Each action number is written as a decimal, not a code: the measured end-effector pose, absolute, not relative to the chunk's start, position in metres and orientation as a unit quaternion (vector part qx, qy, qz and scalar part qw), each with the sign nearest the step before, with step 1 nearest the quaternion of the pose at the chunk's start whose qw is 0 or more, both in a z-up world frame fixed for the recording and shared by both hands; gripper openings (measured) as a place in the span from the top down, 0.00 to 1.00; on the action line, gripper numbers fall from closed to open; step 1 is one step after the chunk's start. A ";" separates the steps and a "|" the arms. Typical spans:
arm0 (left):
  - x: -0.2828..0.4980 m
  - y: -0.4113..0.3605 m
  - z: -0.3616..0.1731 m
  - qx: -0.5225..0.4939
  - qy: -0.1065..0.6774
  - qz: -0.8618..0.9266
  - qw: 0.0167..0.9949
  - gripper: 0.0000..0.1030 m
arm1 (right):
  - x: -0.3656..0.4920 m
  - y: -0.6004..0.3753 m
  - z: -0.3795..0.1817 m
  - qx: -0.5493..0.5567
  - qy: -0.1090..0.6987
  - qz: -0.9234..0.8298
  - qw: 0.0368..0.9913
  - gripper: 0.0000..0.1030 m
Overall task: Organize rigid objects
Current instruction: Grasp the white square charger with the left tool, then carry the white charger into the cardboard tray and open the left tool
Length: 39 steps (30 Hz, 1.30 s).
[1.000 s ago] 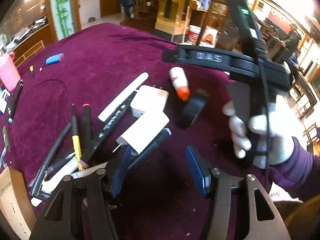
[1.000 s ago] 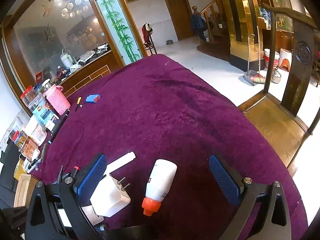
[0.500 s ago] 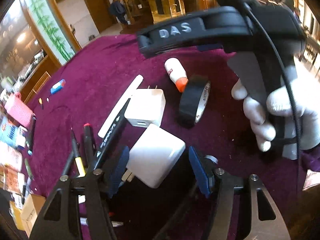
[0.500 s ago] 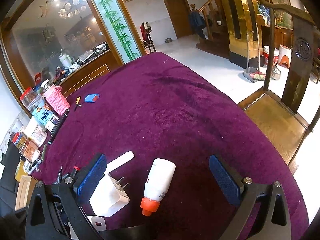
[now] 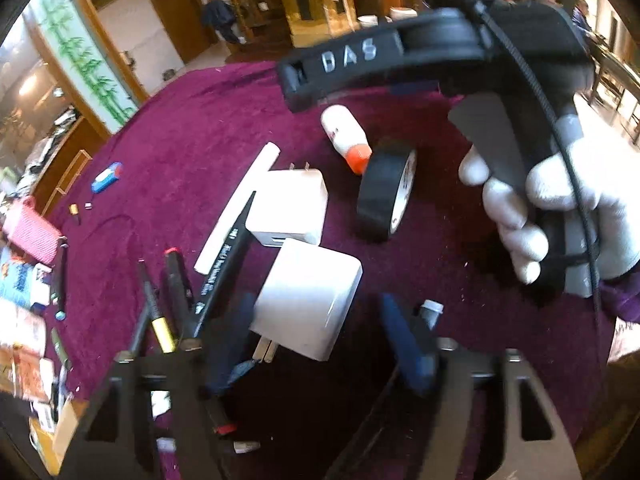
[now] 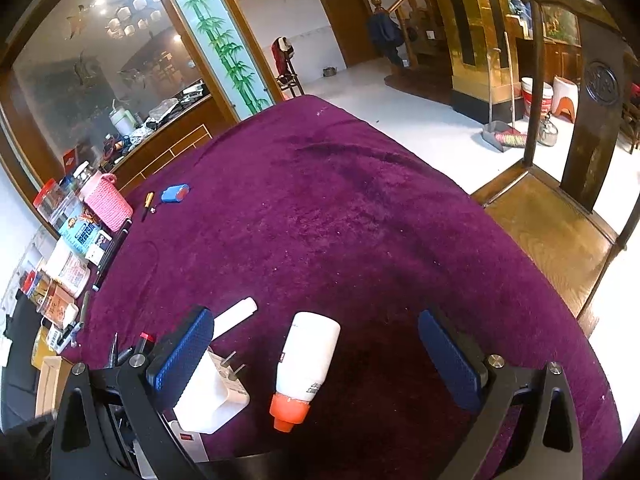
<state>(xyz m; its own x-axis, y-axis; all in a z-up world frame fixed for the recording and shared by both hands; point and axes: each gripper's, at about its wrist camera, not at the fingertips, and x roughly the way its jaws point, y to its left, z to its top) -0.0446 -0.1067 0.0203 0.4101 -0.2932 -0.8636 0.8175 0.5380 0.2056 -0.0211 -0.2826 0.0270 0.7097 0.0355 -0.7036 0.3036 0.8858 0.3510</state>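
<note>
Since a second ago the left gripper (image 5: 316,340) has closed in on the nearer white charger (image 5: 308,304); its blue pads now flank the block, jaws apart, not visibly clamping yet. I judge a pick of that charger is about to begin, the sorting barely started. Counted left to right on the purple worktop (image 6: 340,220): roughly five pens (image 5: 176,300), though blur and the gripper hide some; one white stick (image 5: 240,204); two white chargers, the farther one (image 5: 290,210) touching the nearer; one white bottle (image 6: 308,364) with an orange cap; one black tape roll (image 5: 384,196) standing on edge. The right gripper (image 6: 316,364) hovers open astride the bottle, holding nothing.
</note>
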 end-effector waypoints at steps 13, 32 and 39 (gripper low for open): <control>-0.021 -0.086 0.022 0.202 0.456 -0.335 0.799 0.52 | -0.016 -0.286 0.020 0.232 0.388 -0.077 0.888 0.01; -0.132 0.101 0.101 -0.019 0.381 -0.199 0.903 0.54 | -0.012 -0.211 0.047 0.072 0.437 0.087 0.892 0.00; -0.143 0.143 0.096 -0.055 0.380 -0.167 0.908 0.54 | 0.014 -0.170 0.020 -0.066 0.506 0.079 0.856 0.15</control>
<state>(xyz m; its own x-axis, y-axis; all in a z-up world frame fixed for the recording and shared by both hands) -0.1427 0.1432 0.0955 0.6558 -0.3463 -0.6709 0.2620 0.9378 -0.2279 0.0142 -0.1704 0.0197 0.4752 0.0677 -0.8772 -0.2014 0.9789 -0.0336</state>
